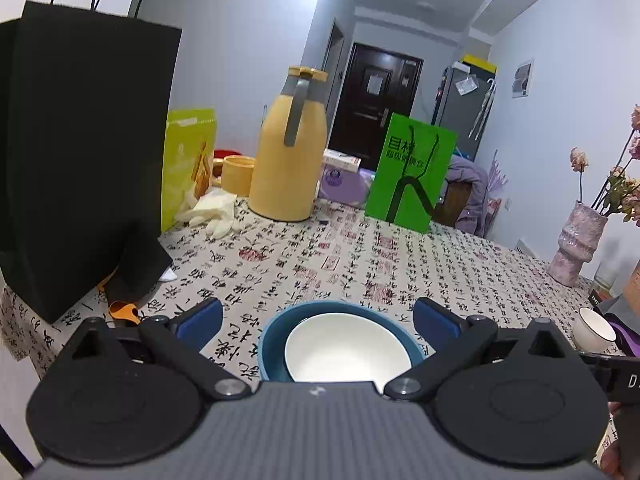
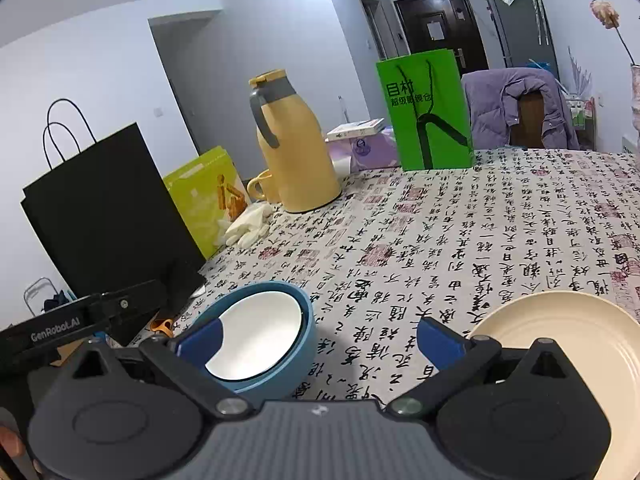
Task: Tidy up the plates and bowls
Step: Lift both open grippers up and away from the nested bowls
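Between the left gripper's (image 1: 318,318) jaws sits a blue bowl (image 1: 272,340) with a white bowl (image 1: 344,348) nested inside it. Those jaws are wide open and hold nothing; the blue pads stand apart from the rim on each side. The right gripper's (image 2: 318,342) jaws are wide open and empty too. The bowls (image 2: 260,332) sit partly behind its left pad, and a cream plate (image 2: 568,336) lies on the counter (image 2: 460,232) behind its right pad.

The bowls look done, so I think the plate comes next. To do it well, the right jaws should turn to face the plate, slide low over its near edge, and pinch the rim softly. The plate is thin and flat, so a high grab could slip.

Only the right view shows the plate. Only the left view shows a small white cup (image 1: 596,328) far off to the right of the jaws, and a pink vase (image 1: 576,244) beyond it.
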Available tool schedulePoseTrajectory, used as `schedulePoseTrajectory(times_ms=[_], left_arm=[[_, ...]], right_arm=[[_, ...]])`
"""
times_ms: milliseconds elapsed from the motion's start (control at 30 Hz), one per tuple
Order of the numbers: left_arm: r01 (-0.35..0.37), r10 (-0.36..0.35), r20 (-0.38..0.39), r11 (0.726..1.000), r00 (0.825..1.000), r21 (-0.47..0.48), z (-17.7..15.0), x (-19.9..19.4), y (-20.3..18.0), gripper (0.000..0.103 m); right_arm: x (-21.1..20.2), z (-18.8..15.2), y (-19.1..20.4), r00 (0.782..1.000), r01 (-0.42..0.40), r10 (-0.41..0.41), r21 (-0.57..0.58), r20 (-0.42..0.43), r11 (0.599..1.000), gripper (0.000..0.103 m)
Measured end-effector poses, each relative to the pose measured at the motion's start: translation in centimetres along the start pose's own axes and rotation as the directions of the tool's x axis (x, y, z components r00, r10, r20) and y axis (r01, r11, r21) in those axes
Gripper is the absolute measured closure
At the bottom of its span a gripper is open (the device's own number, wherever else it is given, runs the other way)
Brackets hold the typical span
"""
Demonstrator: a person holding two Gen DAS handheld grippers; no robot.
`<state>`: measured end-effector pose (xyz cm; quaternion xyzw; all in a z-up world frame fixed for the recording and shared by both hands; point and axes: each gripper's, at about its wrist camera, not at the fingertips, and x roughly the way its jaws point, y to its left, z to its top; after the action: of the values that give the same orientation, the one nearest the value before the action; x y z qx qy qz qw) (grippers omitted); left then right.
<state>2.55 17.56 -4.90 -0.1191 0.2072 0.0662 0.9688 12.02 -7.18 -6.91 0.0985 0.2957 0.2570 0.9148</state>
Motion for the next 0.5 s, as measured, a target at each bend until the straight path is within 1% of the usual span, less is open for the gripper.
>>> schedulePoseTrajectory(times_ms=[267,500], left_arm=[[-0.009,0.007,0.070,0.999,0.998,0.033,-0.7,-1.4,-1.3,0.000],[0.000,-0.003,0.077,0.999,0.997,0.044,-1.2,-1.5,-2.1,0.000]], right_arm=[[-1.5,-0.9,-0.8,0.997,-0.014,0.016,-0.025,0.070,1.000,0.000],[-2.3,-1.3,-1.2,0.994,-0.021,0.025,-0.041,0.108,0.999,0.000]])
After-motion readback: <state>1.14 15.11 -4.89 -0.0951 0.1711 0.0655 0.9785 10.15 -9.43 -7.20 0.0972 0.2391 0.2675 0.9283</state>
